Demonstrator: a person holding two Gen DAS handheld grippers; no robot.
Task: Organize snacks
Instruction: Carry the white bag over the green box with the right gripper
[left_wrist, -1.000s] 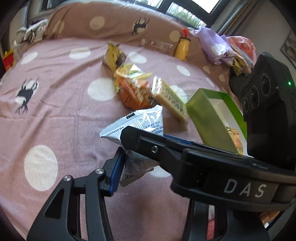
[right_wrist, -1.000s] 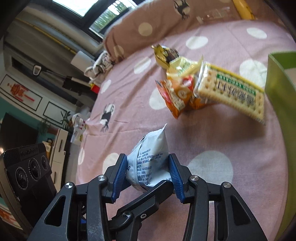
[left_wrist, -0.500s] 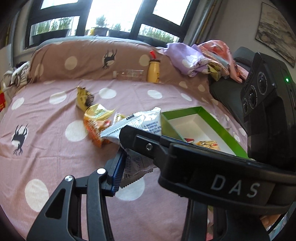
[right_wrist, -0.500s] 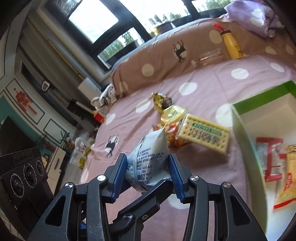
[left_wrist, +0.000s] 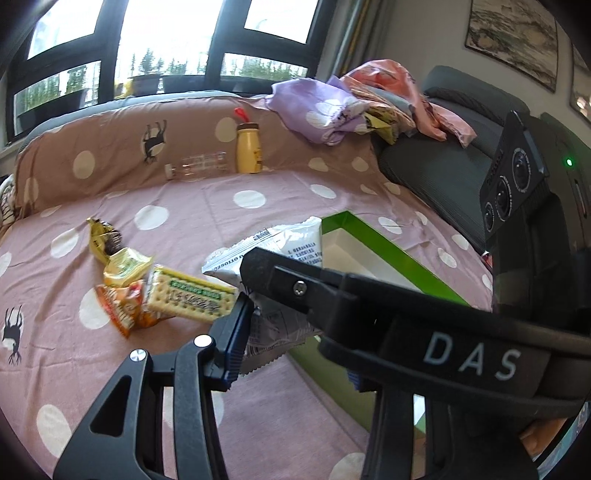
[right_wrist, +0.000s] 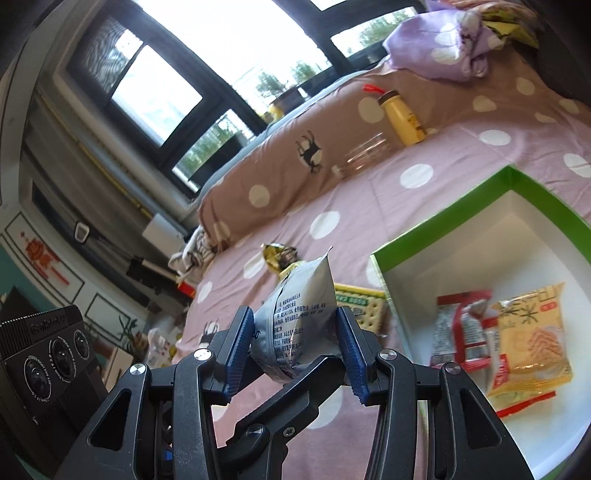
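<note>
Both tools, right (right_wrist: 295, 343) and left (left_wrist: 275, 321), pinch one silver packet (right_wrist: 295, 321) beside the box (right_wrist: 443, 221), likely to drop it in

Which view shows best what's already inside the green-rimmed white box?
The right wrist view: the green-rimmed white box is open to it, showing two packets inside. In the left wrist view the right gripper blocks most of its interior.

We see the left gripper's (left_wrist: 291, 325) right finger hidden behind the crossing right gripper (right_wrist: 295, 345); the green box (right_wrist: 443, 236) runs off frame.
</note>
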